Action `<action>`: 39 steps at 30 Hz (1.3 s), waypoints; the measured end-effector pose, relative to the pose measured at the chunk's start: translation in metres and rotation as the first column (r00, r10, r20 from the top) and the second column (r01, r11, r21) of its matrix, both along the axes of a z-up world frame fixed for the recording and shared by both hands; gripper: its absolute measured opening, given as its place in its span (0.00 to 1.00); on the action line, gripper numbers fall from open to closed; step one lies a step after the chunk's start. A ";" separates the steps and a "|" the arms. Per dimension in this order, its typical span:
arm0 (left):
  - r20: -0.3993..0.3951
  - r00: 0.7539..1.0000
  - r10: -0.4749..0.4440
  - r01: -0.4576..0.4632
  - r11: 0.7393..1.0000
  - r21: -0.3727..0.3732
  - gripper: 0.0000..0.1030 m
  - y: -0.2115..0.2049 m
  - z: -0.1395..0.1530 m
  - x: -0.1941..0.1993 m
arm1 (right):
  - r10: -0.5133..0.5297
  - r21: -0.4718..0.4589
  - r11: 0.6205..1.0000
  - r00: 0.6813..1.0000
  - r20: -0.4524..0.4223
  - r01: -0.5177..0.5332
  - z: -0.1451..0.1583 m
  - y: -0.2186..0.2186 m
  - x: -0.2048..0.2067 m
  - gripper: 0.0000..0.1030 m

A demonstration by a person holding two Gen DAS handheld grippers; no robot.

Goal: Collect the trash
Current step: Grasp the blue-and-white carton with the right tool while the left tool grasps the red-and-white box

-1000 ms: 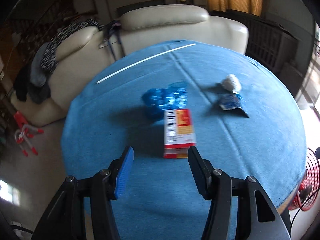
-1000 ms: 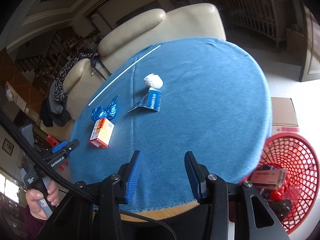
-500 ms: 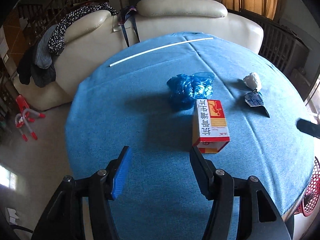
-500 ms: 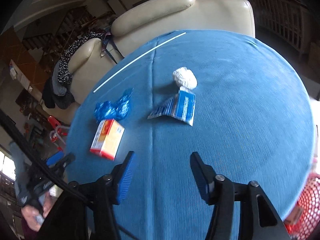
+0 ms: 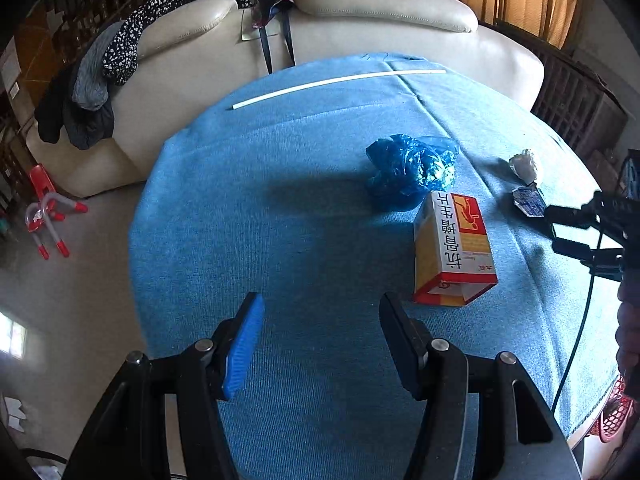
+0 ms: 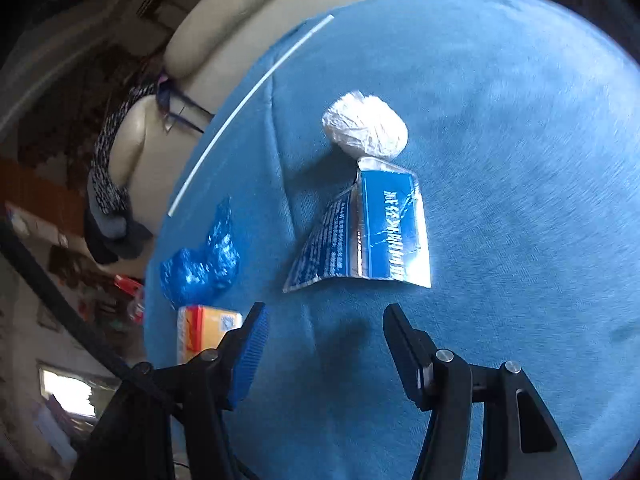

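Left wrist view: the left gripper (image 5: pixel 320 312) hung over the blue tablecloth (image 5: pixel 248 216) with its jaws apart and nothing between them. An orange and white carton (image 5: pixel 452 248) lay on the cloth just ahead of the right-hand finger, off to its right and not touching it. A crumpled blue plastic bag (image 5: pixel 412 168) sat just beyond the carton's far end. Farther right lay a white crumpled wad (image 5: pixel 524 164) and, near it, a blue wrapper (image 5: pixel 528 200). The right gripper's fingers showed at the right edge of this view, close to the wrapper. A thin white stick (image 5: pixel 340 80) lay across the far side of the table. A cream sofa (image 5: pixel 380 12) stood behind, with dark clothes (image 5: pixel 120 48) draped over it. A bit of red basket (image 5: pixel 616 416) showed at the lower right.

Right wrist view, somewhat blurred: the right gripper (image 6: pixel 324 324) pointed down at the cloth, fingers spread and empty; its jaws had just been opening. The flattened wrapper lay just ahead of the fingertips, apart from them. The wad touched the wrapper's far end. The bag and carton lay to the left, the carton partly hidden behind the left finger.
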State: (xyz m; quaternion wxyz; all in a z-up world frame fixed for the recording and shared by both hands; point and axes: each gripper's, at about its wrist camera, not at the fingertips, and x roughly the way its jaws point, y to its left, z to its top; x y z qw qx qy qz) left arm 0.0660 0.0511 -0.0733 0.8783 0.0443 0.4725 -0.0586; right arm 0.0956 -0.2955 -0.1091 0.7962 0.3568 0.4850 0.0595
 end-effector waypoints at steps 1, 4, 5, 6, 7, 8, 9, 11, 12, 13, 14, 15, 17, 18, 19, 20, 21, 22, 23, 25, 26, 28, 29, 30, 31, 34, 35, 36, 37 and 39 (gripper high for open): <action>-0.002 1.000 -0.001 0.001 1.000 -0.001 0.59 0.000 0.000 0.000 | -0.010 0.036 0.999 1.000 -0.010 0.011 -0.004 -0.001 0.003 0.61; -0.008 1.000 -0.006 0.006 1.000 -0.003 0.59 0.000 -0.002 0.000 | -0.076 0.114 0.990 0.997 -0.023 0.078 -0.014 -0.004 0.009 0.61; -0.009 1.000 -0.008 0.008 1.000 -0.003 0.59 -0.001 -0.002 0.000 | -0.109 0.127 0.986 0.994 -0.013 0.110 -0.016 -0.006 0.009 0.61; -0.010 1.000 -0.010 0.010 1.000 -0.002 0.59 -0.001 -0.002 -0.001 | -0.135 0.134 0.982 0.991 -0.007 0.135 -0.016 -0.007 0.010 0.61; -0.011 1.000 -0.012 0.012 1.000 -0.002 0.59 -0.002 -0.002 -0.001 | -0.157 0.142 0.978 0.988 -0.001 0.155 -0.017 -0.008 0.010 0.61; -0.012 1.000 -0.015 0.015 1.000 -0.001 0.59 -0.003 -0.002 -0.002 | -0.184 0.155 0.971 0.983 0.007 0.180 -0.019 -0.011 0.010 0.61; -0.013 1.000 -0.019 0.019 1.000 0.000 0.59 -0.005 -0.003 -0.003 | -0.200 0.160 0.968 0.980 0.013 0.195 -0.019 -0.013 0.011 0.61; -0.014 1.000 -0.026 0.026 1.000 0.004 0.59 -0.008 -0.003 -0.004 | -0.253 0.161 0.956 0.967 0.031 0.245 -0.021 -0.019 0.011 0.51; -0.014 1.000 -0.028 0.028 1.000 0.005 0.59 -0.009 -0.003 -0.004 | -0.264 0.149 0.955 0.964 0.024 0.258 -0.022 -0.022 0.011 0.36; -0.014 0.999 -0.031 0.031 1.000 0.005 0.59 -0.010 -0.003 -0.005 | -0.270 0.136 0.954 0.963 0.010 0.266 -0.024 -0.025 0.013 0.30; -0.014 0.999 -0.035 0.035 0.999 0.003 0.59 -0.012 -0.002 -0.006 | -0.276 0.136 0.953 0.961 0.011 0.272 -0.025 -0.026 0.012 0.27; -0.012 0.999 -0.038 0.038 0.999 0.002 0.59 -0.013 -0.002 -0.006 | -0.286 0.124 0.951 0.958 0.014 0.282 -0.025 -0.028 0.011 0.23; -0.011 0.999 -0.044 0.044 0.999 -0.003 0.59 -0.016 0.000 -0.006 | -0.296 0.102 0.951 0.955 0.038 0.290 -0.022 -0.034 0.005 0.19; -0.012 0.999 -0.048 0.048 0.999 -0.009 0.59 -0.017 0.001 -0.006 | -0.298 0.094 0.952 0.953 0.047 0.293 -0.020 -0.036 0.001 0.18; -0.014 0.999 -0.052 0.052 0.999 -0.016 0.59 -0.019 0.001 -0.005 | -0.298 0.088 0.952 0.953 0.056 0.292 -0.019 -0.038 -0.002 0.15; -0.018 0.998 -0.061 0.061 0.998 -0.029 0.59 -0.022 0.002 -0.004 | -0.290 0.077 0.955 0.955 0.069 0.285 -0.016 -0.039 -0.006 0.15; -0.019 0.997 -0.069 0.068 0.997 -0.038 0.59 -0.024 0.003 -0.003 | -0.285 0.056 0.958 0.955 0.080 0.281 -0.013 -0.040 -0.011 0.15; -0.018 0.997 -0.079 0.078 0.996 -0.049 0.59 -0.027 0.004 -0.003 | -0.279 0.037 0.960 0.956 0.090 0.277 -0.010 -0.040 -0.014 0.15; -0.016 0.996 -0.092 0.091 0.994 -0.062 0.59 -0.031 0.005 -0.001 | -0.267 0.017 0.964 0.959 0.100 0.266 -0.007 -0.041 -0.018 0.15; -0.011 0.994 -0.104 0.103 0.992 -0.075 0.63 -0.038 0.007 0.003 | -0.257 -0.019 0.965 0.961 0.106 0.260 -0.006 -0.044 -0.028 0.15; -0.009 0.994 -0.107 0.106 0.991 -0.086 0.66 -0.042 0.007 0.006 | -0.258 -0.032 0.964 0.961 0.103 0.263 -0.005 -0.048 -0.033 0.15; -0.010 0.993 -0.115 0.113 0.987 -0.117 0.68 -0.051 0.007 0.013 | -0.249 -0.041 0.966 0.965 0.085 0.253 -0.005 -0.053 -0.040 0.17; -0.014 0.993 -0.120 0.118 0.984 -0.131 0.68 -0.055 0.006 0.015 | -0.244 -0.033 0.968 0.967 0.079 0.247 -0.004 -0.055 -0.042 0.18; -0.016 0.991 -0.130 0.127 0.981 -0.145 0.68 -0.060 0.005 0.018 | -0.248 -0.023 0.968 0.966 0.077 0.250 -0.004 -0.058 -0.046 0.18; -0.014 0.990 -0.139 0.135 0.979 -0.151 0.69 -0.066 0.004 0.020 | -0.251 -0.017 0.967 0.965 0.076 0.253 -0.002 -0.060 -0.048 0.18; -0.024 0.989 -0.143 0.139 0.982 -0.124 0.69 -0.079 -0.004 0.026 | -0.250 -0.048 0.967 0.967 0.040 0.252 0.003 -0.058 -0.044 0.26; -0.036 0.990 -0.138 0.132 0.984 -0.119 0.69 -0.082 -0.008 0.029 | -0.238 -0.044 0.970 0.971 0.025 0.239 0.003 -0.056 -0.040 0.28; -0.043 0.990 -0.132 0.126 0.985 -0.120 0.69 -0.082 -0.010 0.032 | -0.234 -0.038 0.971 0.972 0.018 0.235 0.001 -0.057 -0.038 0.34; -0.047 0.991 -0.128 0.121 0.985 -0.124 0.69 -0.082 -0.012 0.034 | -0.234 -0.024 0.972 0.972 0.009 0.235 -0.001 -0.057 -0.038 0.50; -0.057 0.990 -0.128 0.119 0.983 -0.140 0.69 -0.082 -0.017 0.038 | -0.249 0.006 0.968 0.968 -0.012 0.249 -0.004 -0.058 -0.033 0.73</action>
